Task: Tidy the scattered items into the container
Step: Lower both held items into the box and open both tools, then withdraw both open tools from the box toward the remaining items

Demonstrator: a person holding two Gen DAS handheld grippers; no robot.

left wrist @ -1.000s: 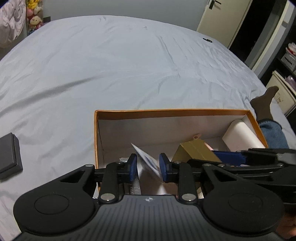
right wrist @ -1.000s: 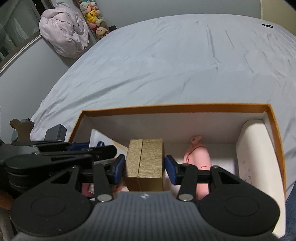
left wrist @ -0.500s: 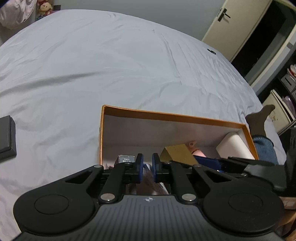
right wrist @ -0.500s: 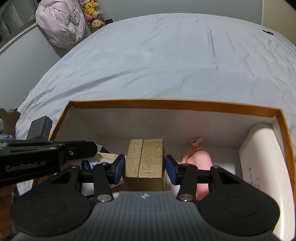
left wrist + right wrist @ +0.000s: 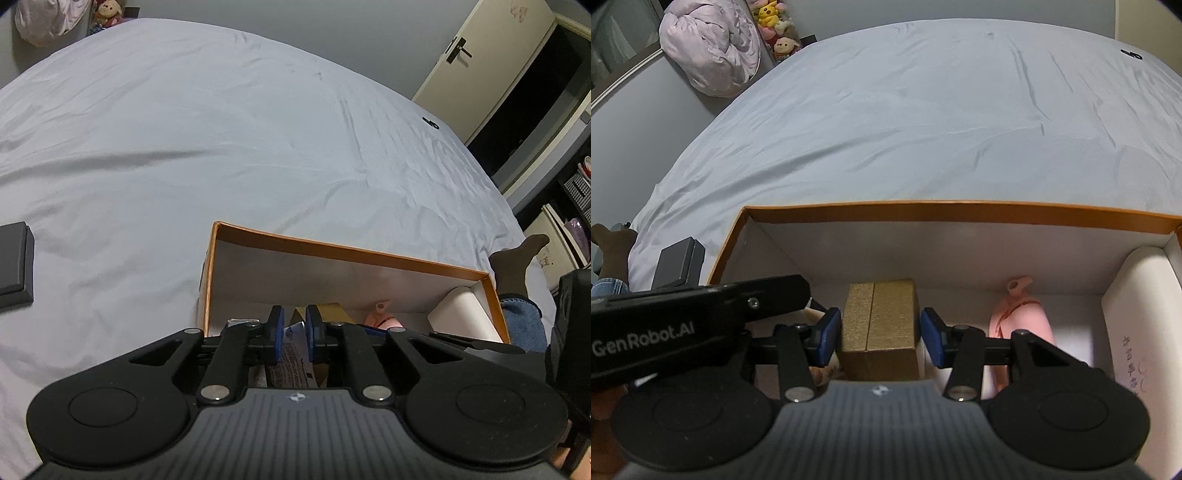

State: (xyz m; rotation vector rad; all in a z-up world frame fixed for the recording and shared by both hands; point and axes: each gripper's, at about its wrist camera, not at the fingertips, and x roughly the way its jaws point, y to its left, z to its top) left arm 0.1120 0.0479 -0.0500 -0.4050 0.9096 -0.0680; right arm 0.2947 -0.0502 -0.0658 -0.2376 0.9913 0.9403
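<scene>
Right wrist view: the right gripper (image 5: 881,330) reaches into the orange box (image 5: 960,212), jaws wide, with the gold box (image 5: 879,328) between them; a small gap shows at each pad. The gold box's long axis runs near to far. Right of it lie a pink pouch (image 5: 1023,317), pointing far, and a white roll (image 5: 1137,314). The left gripper (image 5: 294,334) has its jaws nearly closed on a printed packet (image 5: 293,363). The orange box sits on a grey bed (image 5: 221,147); a dark case (image 5: 14,266) lies left, a door (image 5: 476,62) far right.
</scene>
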